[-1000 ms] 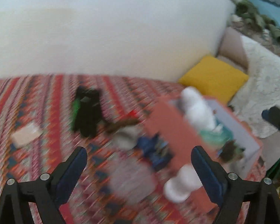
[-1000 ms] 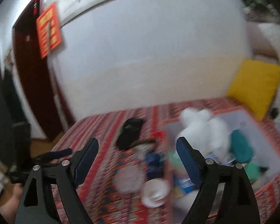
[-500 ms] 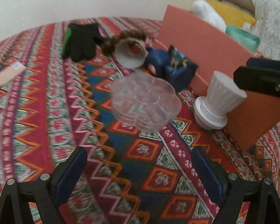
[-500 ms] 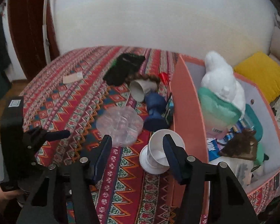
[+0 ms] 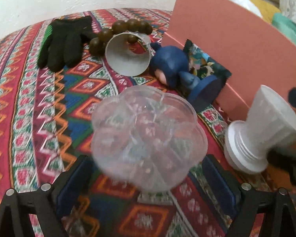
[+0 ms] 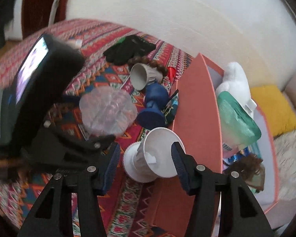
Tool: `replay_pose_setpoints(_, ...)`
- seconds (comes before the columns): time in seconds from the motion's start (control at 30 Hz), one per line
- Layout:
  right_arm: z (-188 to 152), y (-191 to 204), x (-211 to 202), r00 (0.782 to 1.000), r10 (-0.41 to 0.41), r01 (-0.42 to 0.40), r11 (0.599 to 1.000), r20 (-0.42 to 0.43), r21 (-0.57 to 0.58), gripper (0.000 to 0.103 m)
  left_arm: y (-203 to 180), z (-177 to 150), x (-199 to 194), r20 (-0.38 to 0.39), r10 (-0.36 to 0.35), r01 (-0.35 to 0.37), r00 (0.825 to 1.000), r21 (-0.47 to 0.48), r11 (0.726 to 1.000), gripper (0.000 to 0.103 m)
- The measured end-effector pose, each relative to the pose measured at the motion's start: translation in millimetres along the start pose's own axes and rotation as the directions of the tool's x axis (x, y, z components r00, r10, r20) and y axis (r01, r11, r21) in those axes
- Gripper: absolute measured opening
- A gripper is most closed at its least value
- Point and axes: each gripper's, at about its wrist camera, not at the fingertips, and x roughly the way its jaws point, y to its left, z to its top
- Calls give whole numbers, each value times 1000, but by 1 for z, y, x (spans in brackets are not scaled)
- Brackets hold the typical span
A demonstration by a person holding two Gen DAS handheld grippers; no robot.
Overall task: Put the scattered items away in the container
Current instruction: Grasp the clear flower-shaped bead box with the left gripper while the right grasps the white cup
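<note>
1. While both tongs gape, left tongs (image 5: 148, 177) straddle the clear flower-shaped tray (image 5: 148, 138); right tongs (image 6: 146, 162) bracket the white funnel-shaped cup (image 6: 152, 158) beside the pink box (image 6: 197, 118).
2. Best practice: squeeze gently, lift level.

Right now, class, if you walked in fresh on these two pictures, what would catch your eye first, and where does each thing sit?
First the clear flower-shaped plastic tray on the bright patterned cloth, between the open fingers of the left gripper. Next the white funnel-shaped cup lying tilted beside the salmon-pink box, framed by the open right gripper. Behind them lie a black glove and a blue figurine.
</note>
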Motion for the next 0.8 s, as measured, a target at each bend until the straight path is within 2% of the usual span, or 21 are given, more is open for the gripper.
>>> replay_pose_setpoints(0.03,-1,1,2,1000,-8,8,1000,-4,-15,55,-2,2,4,1,10,-10,1000,11,1000,96)
replay_pose_setpoints(0.1,-1,-1,3,1000,-28,28,999,-10,-33,43,-7,7,11,6,36,-36,999,37,999,96)
replay_pose_setpoints(0.13,-1,-4,3,999,-35,34,999,-11,-34,35,-8,8,13,11,41,-42,999,42,998,95)
replay_pose_setpoints(0.17,-1,-11,0,1000,-9,9,1000,-3,-15,20,-7,10,13,19,42,-42,999,38,998,94)
replay_pose_setpoints(0.27,-1,-40,-17,982,177,-182,978,64,101,5,0,10,6,55,30,-29,998,-3,1000,94)
replay_pose_setpoints(0.3,-2,-48,-23,969,229,-240,962,94,132,4,4,9,2,71,31,-29,997,-21,999,94)
replay_pose_setpoints(0.47,-3,-71,-38,901,386,-424,879,198,218,1,23,-2,-21,116,23,-16,993,-69,997,94)
replay_pose_setpoints(0.63,3,-69,-40,884,409,-458,855,228,242,1,44,-17,-54,171,18,3,985,-117,993,94)
replay_pose_setpoints(0.8,12,-55,-54,867,419,-478,852,269,213,1,60,-24,-86,217,24,11,976,-158,987,94)
